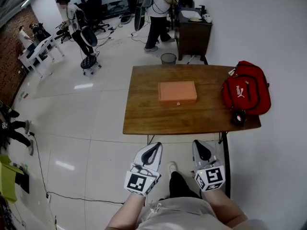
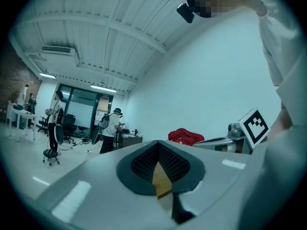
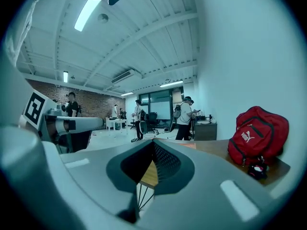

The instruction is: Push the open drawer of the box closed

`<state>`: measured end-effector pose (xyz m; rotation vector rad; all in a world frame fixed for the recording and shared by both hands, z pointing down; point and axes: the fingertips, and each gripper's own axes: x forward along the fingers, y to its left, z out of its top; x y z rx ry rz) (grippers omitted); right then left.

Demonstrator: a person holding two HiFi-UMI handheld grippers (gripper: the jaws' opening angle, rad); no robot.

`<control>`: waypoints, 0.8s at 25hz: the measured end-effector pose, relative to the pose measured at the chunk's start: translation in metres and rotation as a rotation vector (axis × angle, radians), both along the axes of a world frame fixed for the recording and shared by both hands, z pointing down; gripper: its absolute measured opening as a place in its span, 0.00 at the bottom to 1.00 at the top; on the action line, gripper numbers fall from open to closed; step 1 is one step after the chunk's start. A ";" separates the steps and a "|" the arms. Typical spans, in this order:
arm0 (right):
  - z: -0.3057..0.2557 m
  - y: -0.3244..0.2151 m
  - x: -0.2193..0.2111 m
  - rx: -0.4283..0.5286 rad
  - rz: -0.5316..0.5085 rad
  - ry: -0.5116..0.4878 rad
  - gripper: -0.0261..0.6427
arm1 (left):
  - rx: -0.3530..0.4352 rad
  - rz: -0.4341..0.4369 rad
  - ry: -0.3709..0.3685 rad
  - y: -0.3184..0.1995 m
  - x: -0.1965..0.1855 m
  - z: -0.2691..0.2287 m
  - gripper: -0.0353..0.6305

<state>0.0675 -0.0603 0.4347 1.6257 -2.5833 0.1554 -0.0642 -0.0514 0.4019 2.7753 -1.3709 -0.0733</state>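
Observation:
An orange box (image 1: 177, 92) lies flat in the middle of the wooden table (image 1: 144, 116), with a small knob (image 1: 178, 103) on its near face. How far its drawer stands out cannot be told from here. Both grippers hang low in front of the person's body, short of the table's near edge and well apart from the box. My left gripper (image 1: 152, 152) (image 2: 160, 169) is shut with nothing in it. My right gripper (image 1: 202, 150) (image 3: 152, 169) is shut and empty too, pointing towards the table's near edge (image 3: 211, 147).
A red bag (image 1: 245, 87) (image 3: 258, 134) (image 2: 186, 136) sits on the table's right end, with a small black and red item (image 1: 238, 118) in front of it. Behind the table stand a dark cabinet (image 1: 192, 32) and a waste bin (image 1: 168, 58). People and office chairs are farther back.

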 end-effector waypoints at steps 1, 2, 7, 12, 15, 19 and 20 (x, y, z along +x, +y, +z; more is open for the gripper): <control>-0.004 0.012 -0.002 0.013 -0.002 0.006 0.05 | 0.011 -0.001 -0.005 0.012 -0.003 -0.003 0.06; -0.008 0.024 -0.004 0.025 -0.004 0.013 0.05 | 0.014 -0.005 -0.013 0.024 -0.006 -0.006 0.06; -0.012 0.076 -0.011 0.024 -0.004 0.039 0.05 | 0.044 -0.011 0.003 0.075 -0.009 -0.019 0.06; -0.016 0.102 -0.014 0.025 -0.006 0.051 0.05 | 0.054 0.002 0.001 0.100 -0.008 -0.024 0.06; -0.020 0.116 -0.020 0.029 -0.002 0.057 0.05 | 0.065 0.012 0.006 0.116 -0.016 -0.031 0.06; -0.018 0.126 -0.028 0.031 -0.010 0.067 0.05 | 0.080 0.015 0.007 0.131 -0.025 -0.039 0.06; -0.017 0.128 -0.029 0.029 -0.012 0.068 0.05 | 0.083 0.013 -0.001 0.132 -0.026 -0.040 0.06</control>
